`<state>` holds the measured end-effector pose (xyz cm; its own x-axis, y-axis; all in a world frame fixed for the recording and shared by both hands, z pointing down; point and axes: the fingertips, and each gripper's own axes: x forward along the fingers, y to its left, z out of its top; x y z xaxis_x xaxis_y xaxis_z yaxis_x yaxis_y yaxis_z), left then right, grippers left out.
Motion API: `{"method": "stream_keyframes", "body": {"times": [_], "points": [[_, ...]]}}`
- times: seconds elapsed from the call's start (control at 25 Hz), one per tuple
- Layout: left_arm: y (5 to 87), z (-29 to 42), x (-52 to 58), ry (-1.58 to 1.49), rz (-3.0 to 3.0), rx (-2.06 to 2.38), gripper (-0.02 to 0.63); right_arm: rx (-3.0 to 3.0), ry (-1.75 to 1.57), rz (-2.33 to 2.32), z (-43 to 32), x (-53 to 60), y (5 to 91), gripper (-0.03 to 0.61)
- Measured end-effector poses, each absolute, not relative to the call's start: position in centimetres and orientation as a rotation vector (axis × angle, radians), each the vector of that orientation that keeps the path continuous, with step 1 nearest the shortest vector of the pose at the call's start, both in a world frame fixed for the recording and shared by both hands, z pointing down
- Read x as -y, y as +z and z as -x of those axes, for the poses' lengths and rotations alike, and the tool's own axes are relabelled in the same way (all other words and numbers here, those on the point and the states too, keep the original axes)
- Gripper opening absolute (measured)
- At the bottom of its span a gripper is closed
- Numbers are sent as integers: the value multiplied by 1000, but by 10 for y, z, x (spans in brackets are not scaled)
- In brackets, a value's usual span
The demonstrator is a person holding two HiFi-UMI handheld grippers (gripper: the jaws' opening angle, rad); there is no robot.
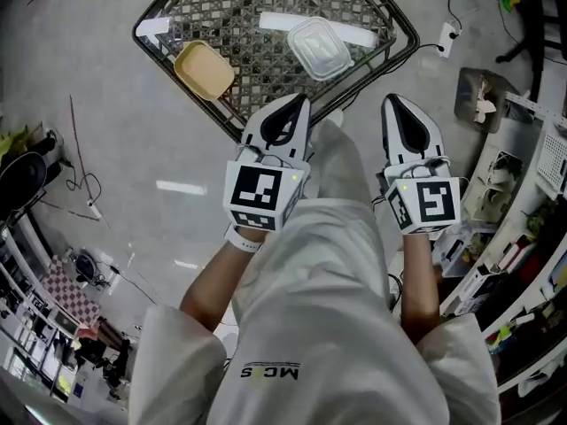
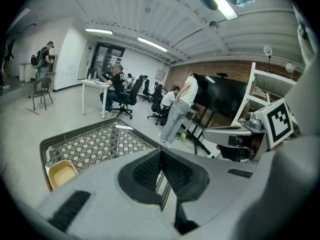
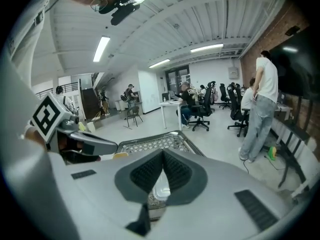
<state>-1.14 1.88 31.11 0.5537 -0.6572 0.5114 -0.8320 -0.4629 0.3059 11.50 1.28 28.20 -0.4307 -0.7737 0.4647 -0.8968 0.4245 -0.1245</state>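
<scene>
Both grippers are held side by side above the person's white-clad lap, pointing at a wire-mesh tray (image 1: 248,7) on the floor. My left gripper (image 1: 301,101) is shut, its ribbed pads pressed together with nothing between them (image 2: 160,153). My right gripper (image 1: 392,101) is likewise shut and empty (image 3: 163,154). On the mesh lie a shallow yellow container (image 1: 204,69) at the left and a clear lidded container (image 1: 319,49) at the right. The yellow container (image 2: 62,173) shows in the left gripper view, the clear one (image 3: 161,191) below the jaws in the right gripper view.
White strips (image 1: 283,21) lie at the tray's far side. A power strip (image 1: 447,38) and cables are on the grey floor. Cluttered shelves (image 1: 523,237) stand at the right. A standing person (image 2: 177,111), seated people, office chairs and a desk (image 2: 97,91) are beyond the tray.
</scene>
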Motion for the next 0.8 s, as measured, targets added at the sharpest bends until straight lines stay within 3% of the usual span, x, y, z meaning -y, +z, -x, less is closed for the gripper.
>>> {"method": "stream_keyframes", "body": {"times": [0.2, 0.28, 0.8], "points": [[337, 18, -11, 468, -2266, 1182, 23, 2308, 567, -1417, -104, 5, 325, 27], [350, 19, -10, 484, -2256, 1176, 23, 2297, 586, -1409, -104, 10, 343, 70], [408, 16, 14, 529, -2223, 1171, 23, 2249, 615, -1314, -100, 47, 442, 98]]}}
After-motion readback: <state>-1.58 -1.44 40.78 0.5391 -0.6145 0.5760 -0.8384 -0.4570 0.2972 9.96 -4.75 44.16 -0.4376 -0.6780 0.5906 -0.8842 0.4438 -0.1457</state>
